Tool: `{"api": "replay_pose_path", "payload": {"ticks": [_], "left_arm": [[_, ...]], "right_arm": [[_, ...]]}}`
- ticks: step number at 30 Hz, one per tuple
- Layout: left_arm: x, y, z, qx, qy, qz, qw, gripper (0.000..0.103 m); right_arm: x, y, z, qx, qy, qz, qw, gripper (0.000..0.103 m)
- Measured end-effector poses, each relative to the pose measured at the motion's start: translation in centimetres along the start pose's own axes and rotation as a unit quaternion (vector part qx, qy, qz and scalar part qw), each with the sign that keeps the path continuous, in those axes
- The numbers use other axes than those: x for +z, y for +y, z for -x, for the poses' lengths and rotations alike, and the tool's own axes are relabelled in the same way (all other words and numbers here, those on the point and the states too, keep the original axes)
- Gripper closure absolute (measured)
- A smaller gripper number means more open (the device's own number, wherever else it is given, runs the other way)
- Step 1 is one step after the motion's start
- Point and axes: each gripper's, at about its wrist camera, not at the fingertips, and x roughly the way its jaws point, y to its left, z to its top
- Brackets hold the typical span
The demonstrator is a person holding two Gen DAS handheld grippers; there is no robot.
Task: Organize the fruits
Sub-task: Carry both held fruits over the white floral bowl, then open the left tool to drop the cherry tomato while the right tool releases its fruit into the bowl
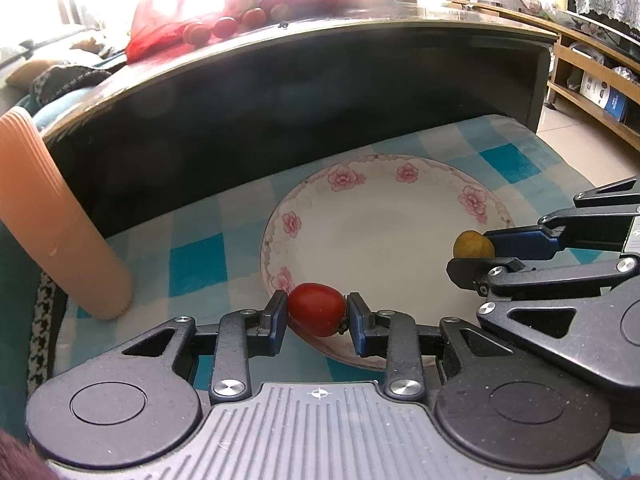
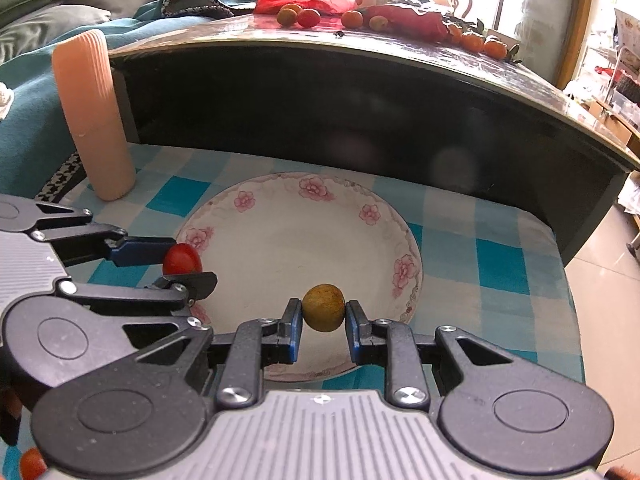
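Note:
A white plate with pink flowers [image 1: 400, 168] [image 2: 280, 184] sits on a blue checked cloth. My left gripper [image 1: 317, 312] is shut on a red cherry tomato [image 1: 316, 309] over the plate's near-left rim; it also shows in the right wrist view [image 2: 182, 259]. My right gripper [image 2: 323, 311] is shut on a small yellow-brown fruit [image 2: 323, 307] over the plate's near part; the fruit also shows in the left wrist view [image 1: 473, 245], over the plate's right rim.
A tall peach ribbed cup [image 1: 52, 216] [image 2: 94, 120] stands left of the plate. A dark table [image 2: 360, 92] rises behind, with several loose fruits [image 2: 308, 17] and a red bag [image 1: 160, 28] on top. Floor lies right of the cloth.

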Motion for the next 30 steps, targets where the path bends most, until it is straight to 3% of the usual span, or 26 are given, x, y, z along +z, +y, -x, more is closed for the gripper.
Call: {"api": "replay_pose_path", "payload": {"ticks": [30], "left_arm": [[-0.1,-0.6,-1.0,-0.004,-0.015,-0.013,0.9998,0.06]], "right_arm": [[0.2,-0.9,-2.1,0.012,0.0,-0.004,1.0,0.064]]}}
